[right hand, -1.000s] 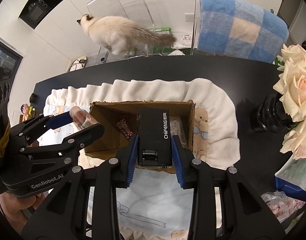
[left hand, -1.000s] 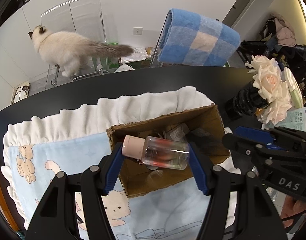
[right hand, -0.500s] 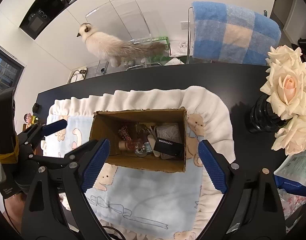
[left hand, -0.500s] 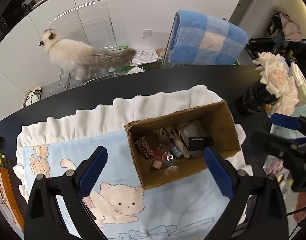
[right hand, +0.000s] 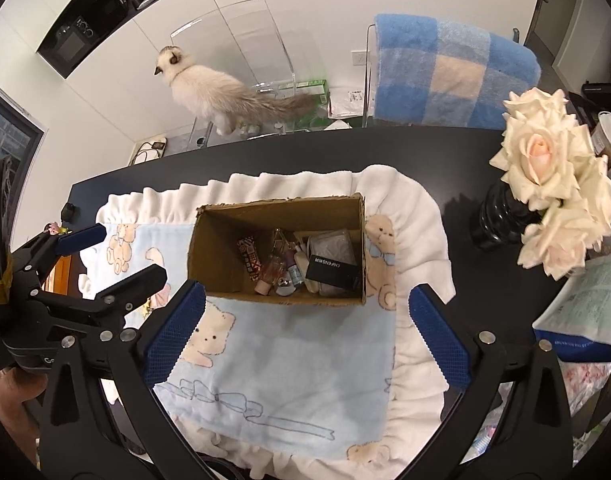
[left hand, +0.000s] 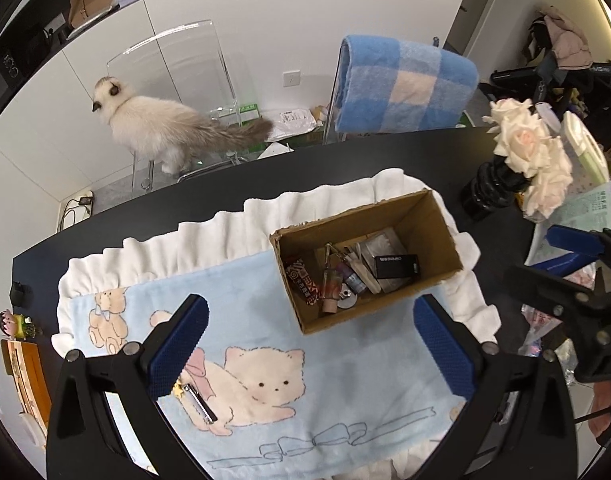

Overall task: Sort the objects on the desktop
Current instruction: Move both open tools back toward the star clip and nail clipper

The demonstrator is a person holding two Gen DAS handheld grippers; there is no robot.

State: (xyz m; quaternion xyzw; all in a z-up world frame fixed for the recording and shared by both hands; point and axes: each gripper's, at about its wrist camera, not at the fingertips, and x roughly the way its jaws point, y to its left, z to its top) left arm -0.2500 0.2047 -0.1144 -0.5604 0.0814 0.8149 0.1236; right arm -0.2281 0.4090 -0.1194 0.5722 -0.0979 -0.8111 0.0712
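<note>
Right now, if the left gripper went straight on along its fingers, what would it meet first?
Probably the blanket just short of the box; the left gripper is open and empty. Depth is unclear, so it could reach the box's near wall instead.

Beyond the dark surface (left hand: 325, 168) we see a fluffy white cat (left hand: 161, 128) standing on a clear plastic chair (left hand: 185, 64), its back to us. Beside it we find a second chair draped with a blue and cream checked blanket (left hand: 405, 84). At the right of the surface stands a black vase (right hand: 501, 216) of cream roses (right hand: 545, 160). A wall socket (left hand: 291, 78) sits between the chairs.
</note>
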